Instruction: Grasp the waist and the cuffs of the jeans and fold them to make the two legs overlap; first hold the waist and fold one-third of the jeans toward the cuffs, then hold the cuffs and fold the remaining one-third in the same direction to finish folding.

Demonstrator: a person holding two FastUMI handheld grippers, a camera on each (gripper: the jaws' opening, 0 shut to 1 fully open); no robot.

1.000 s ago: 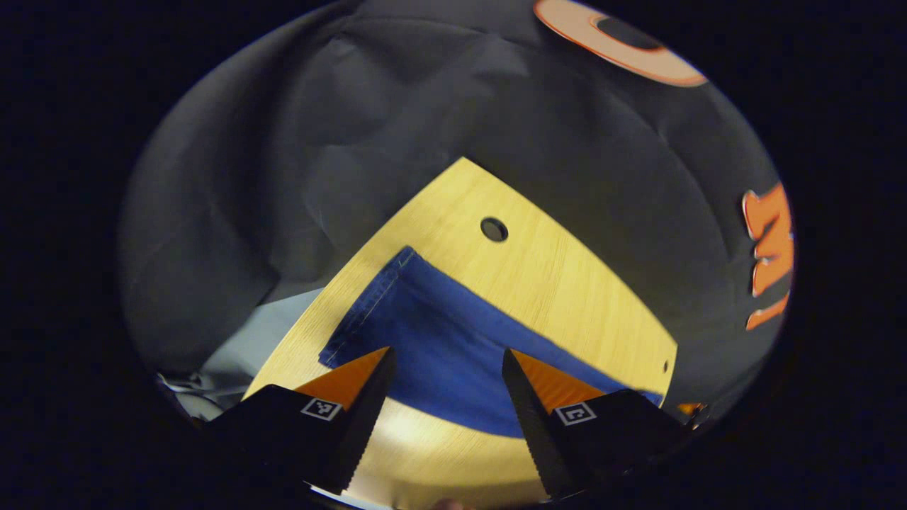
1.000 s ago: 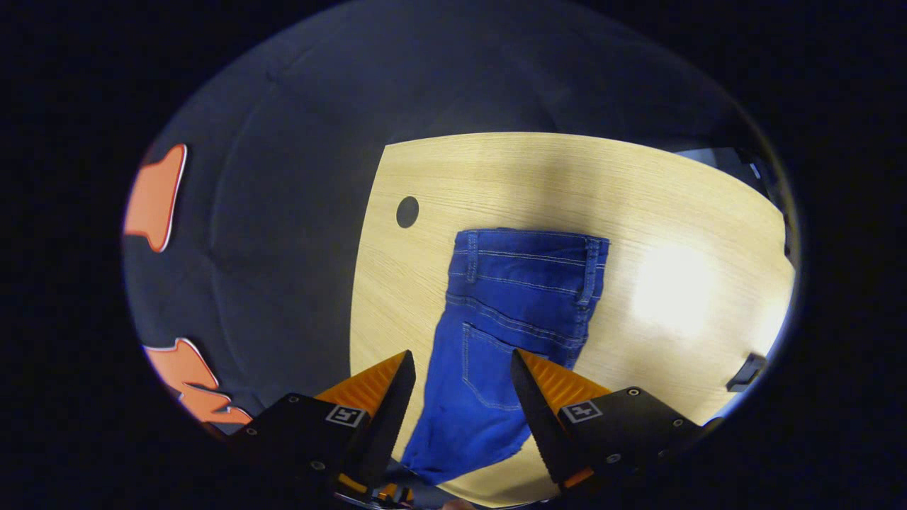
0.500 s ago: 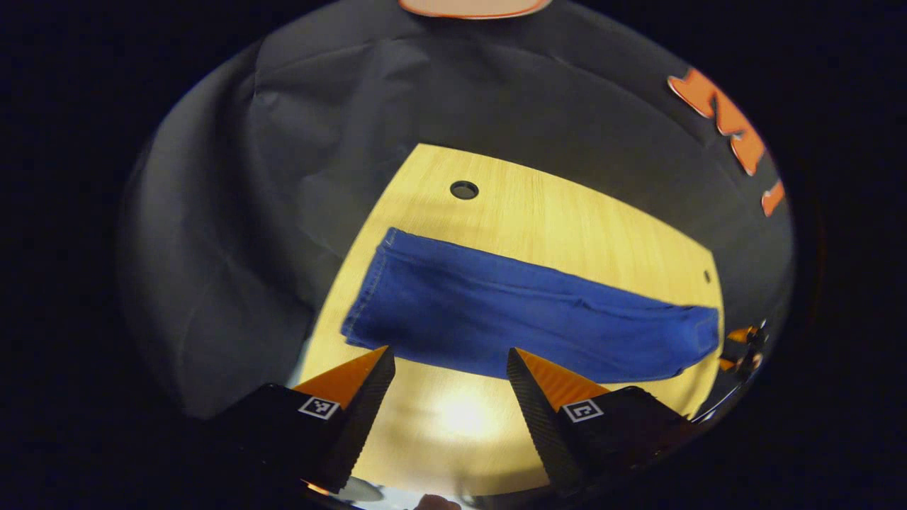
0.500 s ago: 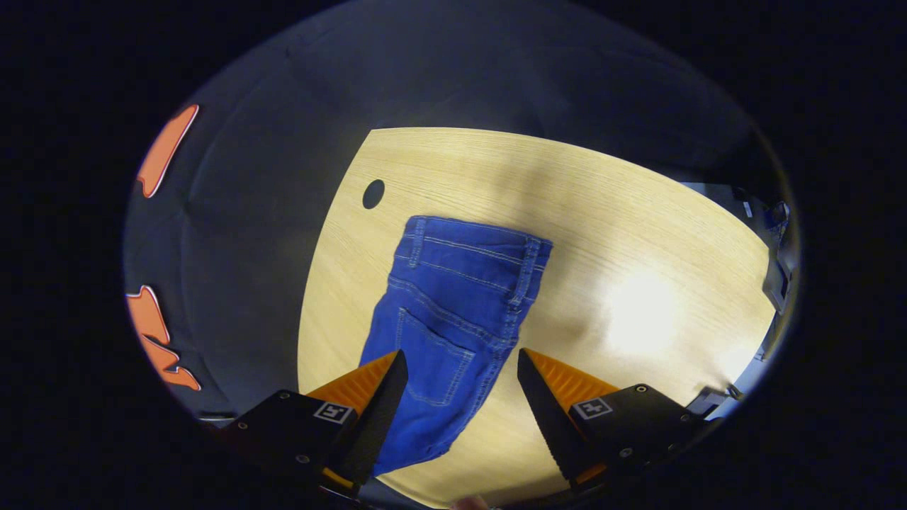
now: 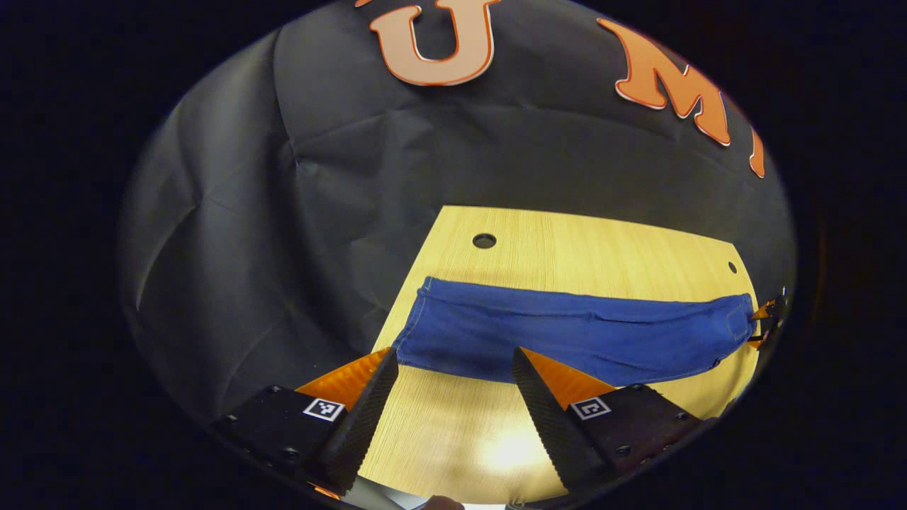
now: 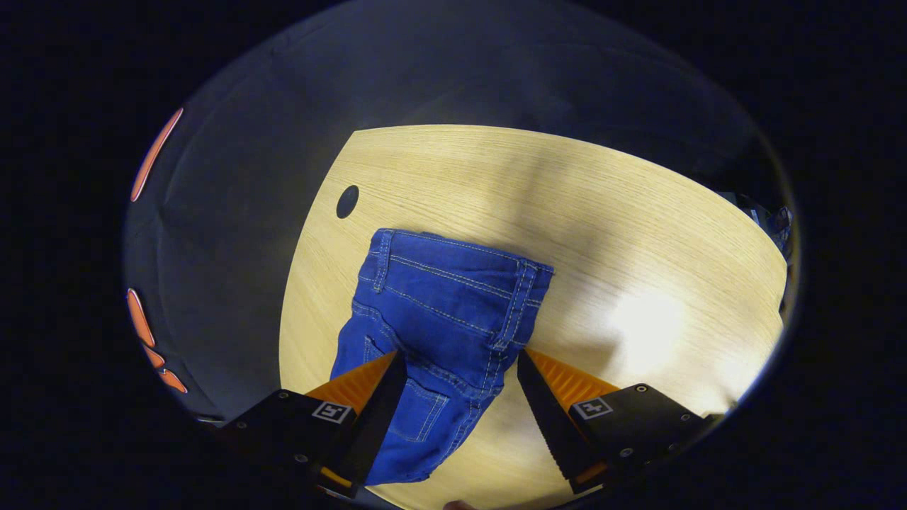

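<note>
Blue jeans (image 5: 567,329) lie flat on the wooden table (image 5: 567,248), legs overlapped into one long strip. The cuff end (image 5: 418,319) sits at the strip's left in the left gripper view, with the far end reaching the right edge. My left gripper (image 5: 453,368) hovers open just in front of the strip, nothing between its fingers. In the right gripper view the waist (image 6: 460,258) with its belt loops and back pocket (image 6: 425,414) faces me. My right gripper (image 6: 460,368) hangs open above the seat of the jeans (image 6: 439,319), holding nothing.
The table top has a round cable hole (image 5: 484,241) near the cuff end and another hole (image 6: 347,202) near the waist. Black cloth walls rise close behind the table. Bare wood (image 6: 638,234) stretches to the right of the waist. The other gripper (image 5: 769,315) peeks in at the far right.
The left gripper view has swung and tilted up, so the whole jeans strip now runs across it. The right gripper has drifted in over the waist. Both stay open.
</note>
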